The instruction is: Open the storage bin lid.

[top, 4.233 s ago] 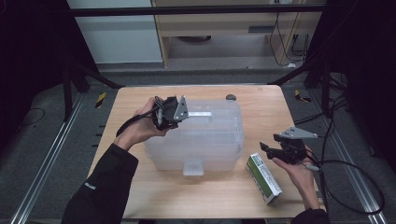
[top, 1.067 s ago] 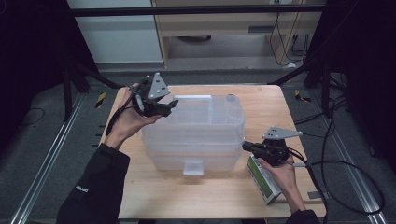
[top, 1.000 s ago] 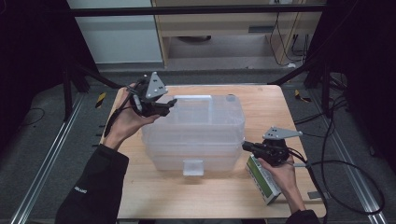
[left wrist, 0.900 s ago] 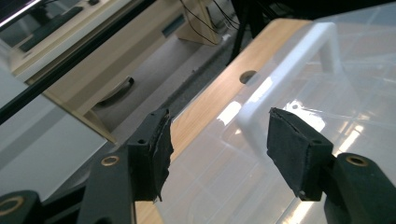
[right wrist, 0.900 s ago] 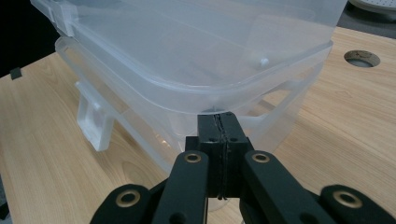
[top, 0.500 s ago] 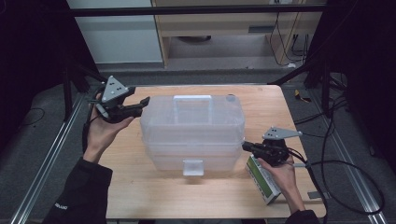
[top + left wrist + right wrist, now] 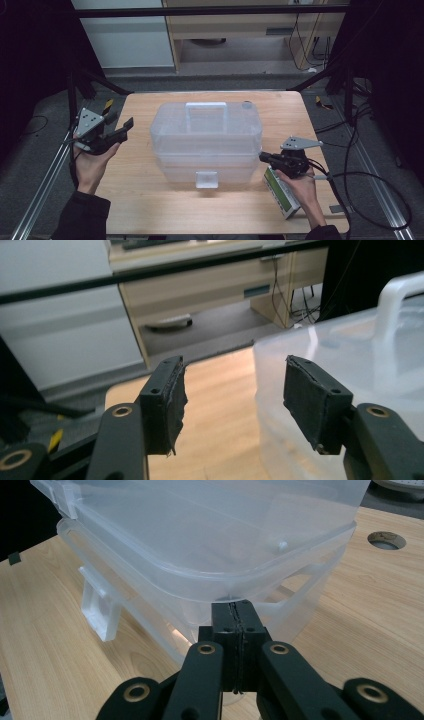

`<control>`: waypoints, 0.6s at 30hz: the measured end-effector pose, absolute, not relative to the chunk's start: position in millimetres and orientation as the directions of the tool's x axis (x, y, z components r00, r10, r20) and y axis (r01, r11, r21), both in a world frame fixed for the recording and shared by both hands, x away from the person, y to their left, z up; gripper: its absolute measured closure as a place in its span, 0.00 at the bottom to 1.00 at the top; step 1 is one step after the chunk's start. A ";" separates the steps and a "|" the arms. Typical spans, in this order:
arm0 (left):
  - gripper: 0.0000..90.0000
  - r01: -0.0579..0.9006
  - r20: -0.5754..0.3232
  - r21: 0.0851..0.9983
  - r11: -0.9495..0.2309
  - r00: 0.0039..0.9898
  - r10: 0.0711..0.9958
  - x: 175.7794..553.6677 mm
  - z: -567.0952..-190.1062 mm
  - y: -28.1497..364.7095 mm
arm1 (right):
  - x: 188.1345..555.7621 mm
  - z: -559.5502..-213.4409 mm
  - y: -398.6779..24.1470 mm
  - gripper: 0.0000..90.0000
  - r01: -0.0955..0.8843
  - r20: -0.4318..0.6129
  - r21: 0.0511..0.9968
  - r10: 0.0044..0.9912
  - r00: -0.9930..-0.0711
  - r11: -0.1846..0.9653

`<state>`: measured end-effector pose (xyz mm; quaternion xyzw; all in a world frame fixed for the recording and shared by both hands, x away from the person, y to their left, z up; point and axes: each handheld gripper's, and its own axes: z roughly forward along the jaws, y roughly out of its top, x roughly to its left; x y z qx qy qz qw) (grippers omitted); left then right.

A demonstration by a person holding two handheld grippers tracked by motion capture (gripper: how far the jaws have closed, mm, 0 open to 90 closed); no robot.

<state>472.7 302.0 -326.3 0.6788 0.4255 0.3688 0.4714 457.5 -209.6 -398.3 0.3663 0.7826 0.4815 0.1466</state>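
A clear plastic storage box (image 7: 207,135) with a lid, a top handle (image 7: 206,106) and a white front latch (image 7: 206,179) stands mid-table. My left gripper (image 7: 122,127) hovers at the table's left edge, apart from the box, pointing toward it. In the left gripper view the left gripper (image 7: 235,380) is open with nothing between its pads, and the box (image 7: 360,350) sits off to the right. My right gripper (image 7: 262,156) is shut, its tips at the box's front right corner. In the right gripper view the right gripper (image 7: 238,611) touches just under the lid rim of the box (image 7: 210,535).
A green and white carton (image 7: 281,192) lies flat under my right hand. The wooden table (image 7: 150,200) has a round hole (image 7: 246,105) at the back right. Cables (image 7: 370,185) trail off the right side. A wooden cabinet (image 7: 240,30) stands beyond the table.
My left gripper has swung from above the box's back left corner out to the left and down to the table's left edge. The right gripper and the box have not moved.
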 end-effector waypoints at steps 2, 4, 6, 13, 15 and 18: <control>0.47 0.247 0.091 0.951 -0.186 0.352 0.932 470.0 -338.8 306.8 | 457.6 -398.4 -209.5 1.00 0.434 0.126 0.861 0.715 -0.688 0.266; 0.47 0.265 0.069 0.950 -0.168 0.345 0.936 466.7 -349.9 310.3 | 457.8 -398.7 -209.4 1.00 0.433 0.125 0.861 0.714 -0.689 0.267; 0.47 0.284 0.048 0.947 -0.154 0.348 0.936 464.3 -358.5 312.7 | 457.8 -399.1 -209.4 1.00 0.434 0.127 0.861 0.714 -0.689 0.266; 0.49 0.309 0.042 0.938 -0.157 0.350 0.936 457.0 -376.7 314.0 | 457.9 -399.2 -209.4 1.00 0.434 0.127 0.860 0.713 -0.689 0.267; 0.50 0.313 0.026 0.939 -0.143 0.350 0.936 456.4 -382.1 314.3 | 457.8 -399.2 -209.4 1.00 0.434 0.126 0.861 0.714 -0.689 0.267; 0.52 0.327 0.008 0.935 -0.140 0.374 0.928 454.2 -392.2 311.8 | 457.5 -399.1 -209.1 1.00 0.432 0.121 0.861 0.715 -0.689 0.270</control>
